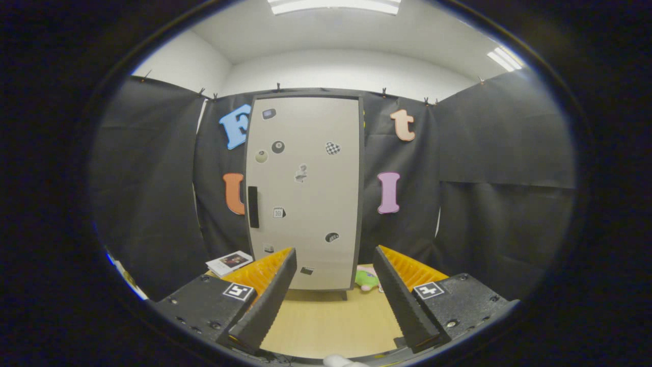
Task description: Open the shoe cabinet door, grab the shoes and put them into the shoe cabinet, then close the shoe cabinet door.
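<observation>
A tall beige shoe cabinet (304,193) stands upright on the wooden table, straight beyond my fingers. Its door is closed and carries several small stickers. A dark vertical handle (253,207) sits on the door's left side. A green and pink shoe (368,279) lies by the cabinet's lower right corner, partly hidden behind my right finger. My gripper (333,262) is open, well short of the cabinet, with nothing between its fingers.
A small white booklet (228,262) lies on the table to the left of the cabinet. Bare wooden tabletop (326,321) stretches from my fingers to the cabinet's base. Black cloth walls close in behind and on both sides.
</observation>
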Action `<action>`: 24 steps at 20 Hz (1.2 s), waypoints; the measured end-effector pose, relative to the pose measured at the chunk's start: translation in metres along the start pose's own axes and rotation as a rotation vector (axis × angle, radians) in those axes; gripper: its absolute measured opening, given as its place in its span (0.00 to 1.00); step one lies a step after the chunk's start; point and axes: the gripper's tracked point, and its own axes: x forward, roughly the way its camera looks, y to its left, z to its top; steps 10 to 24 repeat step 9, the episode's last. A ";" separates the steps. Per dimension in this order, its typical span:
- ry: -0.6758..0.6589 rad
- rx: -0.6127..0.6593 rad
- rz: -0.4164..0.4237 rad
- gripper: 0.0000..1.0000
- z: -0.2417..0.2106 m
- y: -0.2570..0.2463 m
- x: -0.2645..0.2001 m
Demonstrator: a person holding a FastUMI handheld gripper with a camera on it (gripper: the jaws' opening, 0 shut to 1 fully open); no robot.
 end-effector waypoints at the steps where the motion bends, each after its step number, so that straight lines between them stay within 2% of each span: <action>1: -0.001 0.001 -0.002 0.99 0.000 -0.001 -0.002; 24: 0.002 0.000 0.002 0.99 0.000 -0.005 -0.007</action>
